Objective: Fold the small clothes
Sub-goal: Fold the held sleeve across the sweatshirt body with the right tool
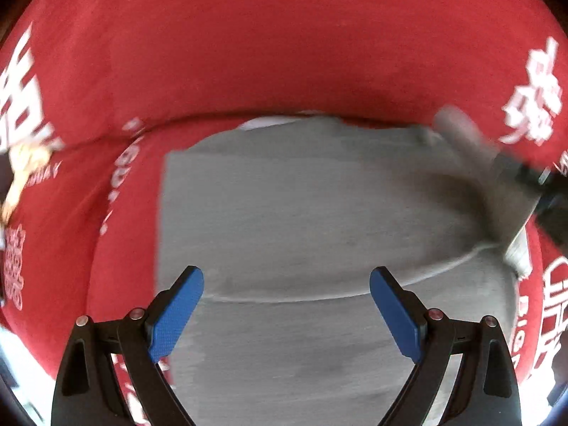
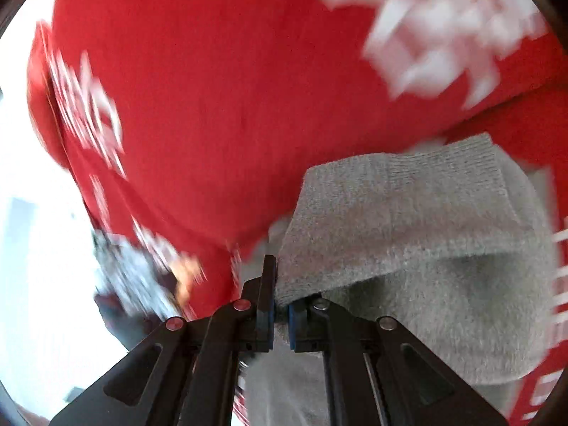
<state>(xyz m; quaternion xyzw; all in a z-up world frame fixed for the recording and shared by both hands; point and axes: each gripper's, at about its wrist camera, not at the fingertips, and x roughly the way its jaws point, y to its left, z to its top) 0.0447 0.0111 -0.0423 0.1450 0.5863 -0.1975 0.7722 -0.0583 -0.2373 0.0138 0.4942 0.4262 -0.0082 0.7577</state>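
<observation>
A grey knitted garment [image 1: 319, 213] lies spread on a red cloth [image 1: 284, 53] printed with white characters, which covers the surface under everything in both views. In the left wrist view the left tool [image 1: 287, 305] hangs above the near part of the garment with its two blue pads [image 1: 177, 314] standing wide apart and nothing between them; the grey fabric shows flat below the gap, crossed by a pale seam or fold line that curves from left to right. The garment's left edge runs straight and sharp against the red cloth, and a small white patch shows at its far edge. At the right of that view the right tool [image 1: 525, 177] shows as a dark, blurred shape at the garment's far right corner, where the fabric is drawn up off the cloth into a raised fold. In the right wrist view the right tool [image 2: 280, 314] has its jaws closed to a narrow slit and pinches a corner of the grey garment [image 2: 408, 234] between its pads; a ribbed cuff or hem band of the knit shows just beyond the pinched part, and the fabric is folded over itself beside the tool. The red cloth [image 2: 213, 106] and its white print are smeared by blur there. At the far left of that view a bright pale area lies beyond the cloth's edge, too washed out to make out.
</observation>
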